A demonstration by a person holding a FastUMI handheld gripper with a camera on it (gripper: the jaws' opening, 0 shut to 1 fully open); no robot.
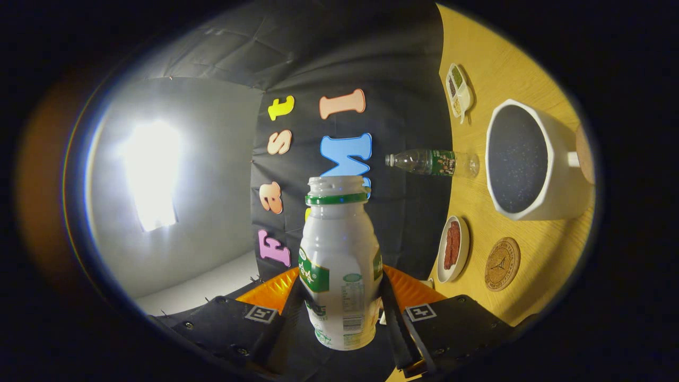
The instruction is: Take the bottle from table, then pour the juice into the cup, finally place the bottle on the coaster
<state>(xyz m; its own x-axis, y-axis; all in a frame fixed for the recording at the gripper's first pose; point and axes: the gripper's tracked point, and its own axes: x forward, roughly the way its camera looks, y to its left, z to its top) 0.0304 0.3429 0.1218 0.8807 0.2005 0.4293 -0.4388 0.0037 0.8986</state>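
The gripper [339, 310] has both fingers pressed against the sides of the white juice bottle [339, 265], which sits squarely between them. The bottle's long axis runs straight ahead along the fingers, base toward the gripper body and open, uncapped neck pointing away from it, with a green ring just under the mouth. The whole view is rolled: the wooden table [509, 69] stands as a near-vertical plane off to the right of the fingers, so the bottle's axis lies roughly parallel to the tabletop and not upright on it. On that table, beyond the right finger, the white cup [525, 159] shows its dark, speckled inside, its mouth facing this way. Nearer the right finger lies the round cork coaster [502, 263], bare, and just beside it a small white dish [452, 248] holding something reddish. Beyond the bottle's neck and beside the cup stands a clear plastic water bottle [432, 162] with a green label, its cap pointing away from the tabletop. Farther on sits a small divided container [459, 91].
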